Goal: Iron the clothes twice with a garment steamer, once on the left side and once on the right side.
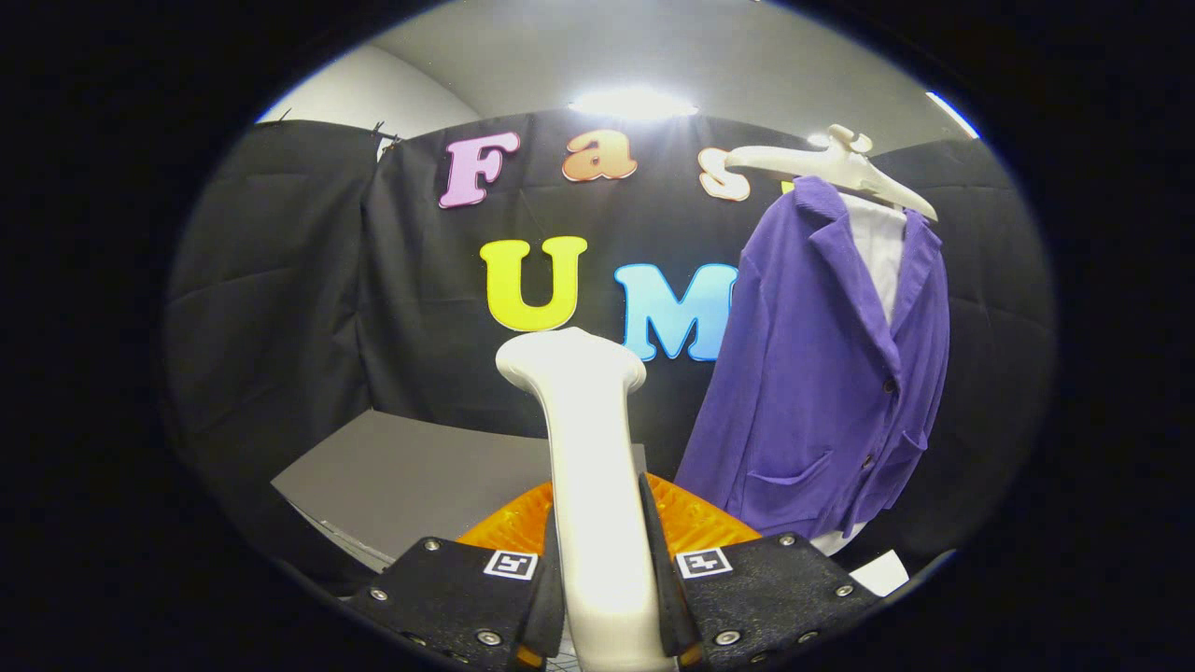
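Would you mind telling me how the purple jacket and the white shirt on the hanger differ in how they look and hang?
The purple jacket is the outer layer and is seen almost whole, with lapels, buttons and pockets; the white shirt is worn inside it and seen as a strip between the lapels. The jacket is dark and saturated, the shirt pale. Both hang from the same hanger, beyond the gripper, whose fingers are closed on the steamer.

The lower end of the white plastic garment steamer (595, 467) runs out of sight below the tool (602, 583), whose two fingers press its handle from both sides and cover that stretch. The steamer hides the middle of an orange ribbed object (695, 523) behind it. The purple jacket (822, 373) covers most of the white shirt (878, 247) beneath. The grey counter (411, 476) is partly hidden by the fingers.
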Motion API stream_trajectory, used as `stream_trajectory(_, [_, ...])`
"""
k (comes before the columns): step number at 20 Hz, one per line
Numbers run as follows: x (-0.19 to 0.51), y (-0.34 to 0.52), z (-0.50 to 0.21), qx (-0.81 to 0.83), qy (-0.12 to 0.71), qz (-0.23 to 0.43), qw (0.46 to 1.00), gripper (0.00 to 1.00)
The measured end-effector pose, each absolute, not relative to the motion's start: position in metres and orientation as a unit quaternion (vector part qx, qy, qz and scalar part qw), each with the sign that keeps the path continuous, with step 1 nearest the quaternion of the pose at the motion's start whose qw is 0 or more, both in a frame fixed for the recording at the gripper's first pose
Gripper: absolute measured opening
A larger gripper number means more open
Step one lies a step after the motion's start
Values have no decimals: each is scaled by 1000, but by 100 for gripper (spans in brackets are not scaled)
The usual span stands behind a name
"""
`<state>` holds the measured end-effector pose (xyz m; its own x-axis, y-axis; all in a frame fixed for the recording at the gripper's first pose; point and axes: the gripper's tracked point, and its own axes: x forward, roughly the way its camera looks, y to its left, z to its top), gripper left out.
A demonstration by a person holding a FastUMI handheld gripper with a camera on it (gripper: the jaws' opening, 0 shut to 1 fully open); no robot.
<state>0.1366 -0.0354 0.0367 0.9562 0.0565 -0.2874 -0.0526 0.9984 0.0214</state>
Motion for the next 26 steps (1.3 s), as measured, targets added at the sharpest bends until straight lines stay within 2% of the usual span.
stream_trajectory(13, [55,-165,92,43,90,11,995,39])
stream_trajectory(21, [82,-221,114,70,53,-15,996,39])
stream_trajectory(26, [108,-243,108,49,51,-58,996,39])
